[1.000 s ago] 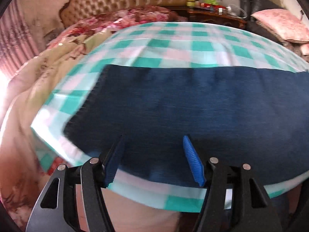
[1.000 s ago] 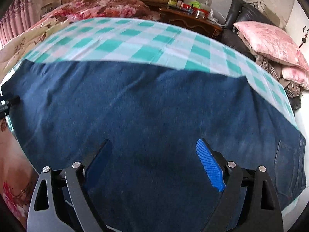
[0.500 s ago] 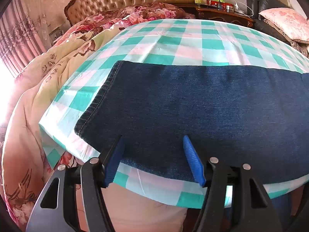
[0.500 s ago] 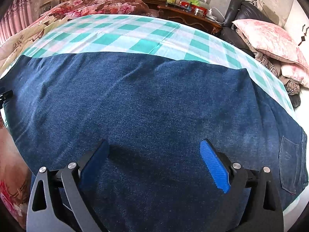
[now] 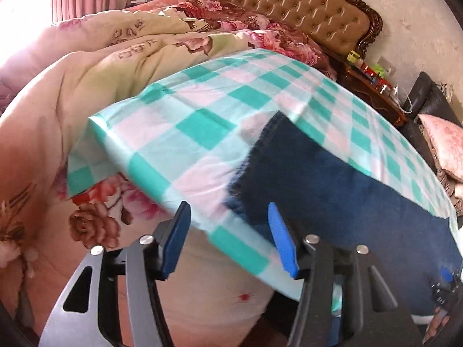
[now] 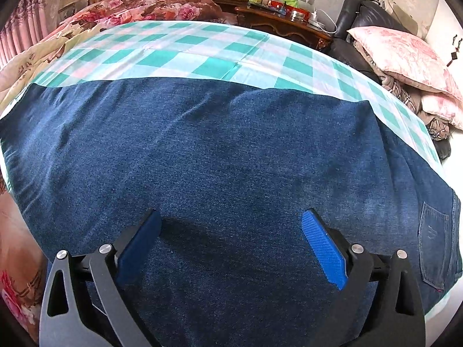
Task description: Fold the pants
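Denim pants (image 6: 231,159) lie under the wide-open right gripper (image 6: 231,237), unheld.

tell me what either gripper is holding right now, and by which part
Nothing is held. The left gripper is closing near the jeans hem with no cloth between its pads; the right gripper hangs wide open over them.

Both wrist views look steeply down, close; the left is rolled, sharing jeans (image 5: 332,179) toward 3 o'clock.
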### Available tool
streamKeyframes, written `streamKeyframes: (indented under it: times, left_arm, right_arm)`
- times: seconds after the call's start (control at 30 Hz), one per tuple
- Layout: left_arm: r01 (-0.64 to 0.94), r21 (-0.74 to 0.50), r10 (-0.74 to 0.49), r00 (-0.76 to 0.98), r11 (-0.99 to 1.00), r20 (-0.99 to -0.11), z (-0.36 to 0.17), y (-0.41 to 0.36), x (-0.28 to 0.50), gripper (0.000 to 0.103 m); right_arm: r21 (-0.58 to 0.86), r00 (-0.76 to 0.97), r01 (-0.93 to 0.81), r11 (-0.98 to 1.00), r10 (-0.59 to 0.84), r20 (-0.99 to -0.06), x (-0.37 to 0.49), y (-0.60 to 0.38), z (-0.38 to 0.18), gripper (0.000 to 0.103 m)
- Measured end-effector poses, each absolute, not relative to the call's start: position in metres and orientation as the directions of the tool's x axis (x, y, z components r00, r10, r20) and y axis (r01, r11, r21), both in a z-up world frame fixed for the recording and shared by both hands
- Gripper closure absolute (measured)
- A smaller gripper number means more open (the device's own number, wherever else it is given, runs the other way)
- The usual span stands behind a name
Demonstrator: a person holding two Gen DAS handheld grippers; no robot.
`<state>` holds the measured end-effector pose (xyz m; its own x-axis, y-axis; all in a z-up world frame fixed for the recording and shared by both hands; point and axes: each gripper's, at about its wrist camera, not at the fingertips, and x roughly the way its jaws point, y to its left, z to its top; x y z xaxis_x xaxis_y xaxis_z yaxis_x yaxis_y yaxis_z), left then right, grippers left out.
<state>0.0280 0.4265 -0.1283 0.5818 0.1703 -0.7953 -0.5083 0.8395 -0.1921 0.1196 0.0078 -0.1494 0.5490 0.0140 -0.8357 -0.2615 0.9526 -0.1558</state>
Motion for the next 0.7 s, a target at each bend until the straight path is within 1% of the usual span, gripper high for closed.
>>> streamKeyframes:
  times: [0.03,0.1,0.17,0.4,0.53,0.57,0.6,0.63,0.67,0.7]
  left_arm:
    - [-0.497,-0.215,0.144,0.588,0.841,-0.796,-0.13,0.429,0.027,0.05]
    - [-0.483,-0.256,0.096,0.591,0.837,-0.801,-0.135,0.432,0.028,0.057]
    - [-0.479,-0.249,0.096,0.587,0.842,-0.804,-0.138,0.431,0.032,0.058]
    - [-0.486,-0.257,0.079,0.569,0.835,-0.819,-0.15,0.428,0.046,0.059]
    - [-0.491,-0.256,0.083,0.568,0.833,-0.819,-0.15,0.431,0.052,0.06]
    - [-0.491,-0.256,0.082,0.567,0.833,-0.819,-0.151,0.432,0.054,0.062]
    - [-0.492,-0.255,0.082,0.564,0.832,-0.822,-0.152,0.433,0.058,0.068]
    - [-0.495,-0.251,0.084,0.56,0.832,-0.824,-0.153,0.435,0.059,0.071]
    - [-0.494,-0.251,0.082,0.558,0.832,-0.826,-0.153,0.436,0.062,0.078]
    - [-0.487,-0.266,0.066,0.563,0.832,-0.824,-0.153,0.439,0.063,0.084]
  right_arm:
    - [-0.172,0.566,-0.255,0.951,0.003,-0.825,0.118,0.007,-0.146,0.02]
    - [-0.175,0.578,-0.241,0.955,-0.004,-0.816,0.117,0.004,-0.142,0.032]
    - [-0.155,0.582,-0.21,0.965,-0.004,-0.813,0.118,-0.004,-0.138,0.033]
    - [-0.167,0.557,-0.195,0.966,-0.03,-0.83,0.125,-0.014,-0.147,0.033]
    - [-0.206,0.569,-0.197,0.959,-0.059,-0.82,0.122,-0.009,-0.147,0.033]
    - [-0.209,0.571,-0.195,0.958,-0.062,-0.819,0.122,-0.008,-0.147,0.033]
    - [-0.206,0.571,-0.192,0.96,-0.061,-0.819,0.122,-0.009,-0.148,0.033]
    - [-0.201,0.569,-0.19,0.961,-0.059,-0.82,0.122,-0.01,-0.148,0.033]
    - [-0.196,0.567,-0.189,0.962,-0.056,-0.822,0.122,-0.01,-0.148,0.033]
    - [-0.195,0.566,-0.19,0.962,-0.055,-0.822,0.122,-0.01,-0.148,0.033]
